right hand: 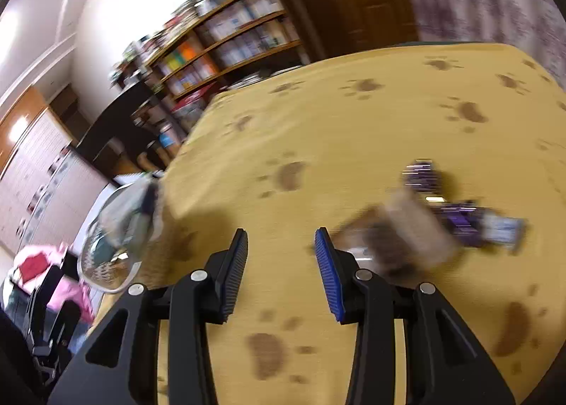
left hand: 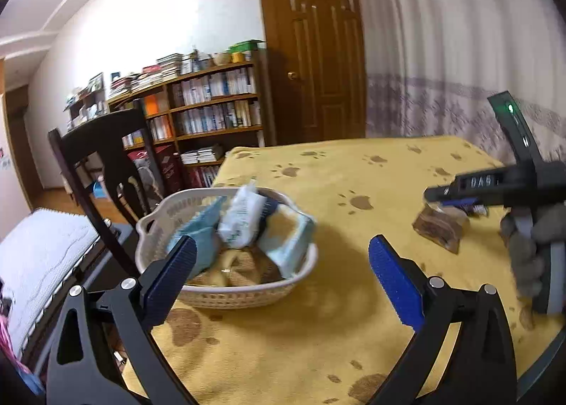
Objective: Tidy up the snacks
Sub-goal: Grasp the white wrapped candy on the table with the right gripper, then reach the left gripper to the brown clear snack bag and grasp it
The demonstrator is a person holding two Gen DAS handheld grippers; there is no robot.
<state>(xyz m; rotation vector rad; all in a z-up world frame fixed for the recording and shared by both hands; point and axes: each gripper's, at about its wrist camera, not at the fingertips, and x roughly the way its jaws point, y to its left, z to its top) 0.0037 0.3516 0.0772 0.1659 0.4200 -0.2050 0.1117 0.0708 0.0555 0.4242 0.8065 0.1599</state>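
The left gripper (left hand: 283, 274) is held with its jaws spread wide and nothing between them, just beside the white basket (left hand: 155, 224). The right gripper (right hand: 281, 263) is also parted, more narrowly, and grips nothing.

The basket sits at the left edge of the yellow paw-print tablecloth (left hand: 353, 175) and already holds several pale blue snack packets (left hand: 244, 217) over some tan items. Two snacks are left on the cloth, well apart from the basket: a brown clear-wrapped snack (right hand: 392, 238) and, just behind it, a purple packet (right hand: 460, 217). The brown snack lies just to the right of the right gripper's fingertips.

The brown snack is judged to be light, with a thin, slick, crinkly wrapper and possibly crumbly contents. A hold across the short width at mid-body is recommended, with moderate pressure, so that the film does not slide and the contents are not crushed. Sealed end flaps are best avoided, since they fold. The right-wrist view is blurred, so finer wrapper detail cannot be told.
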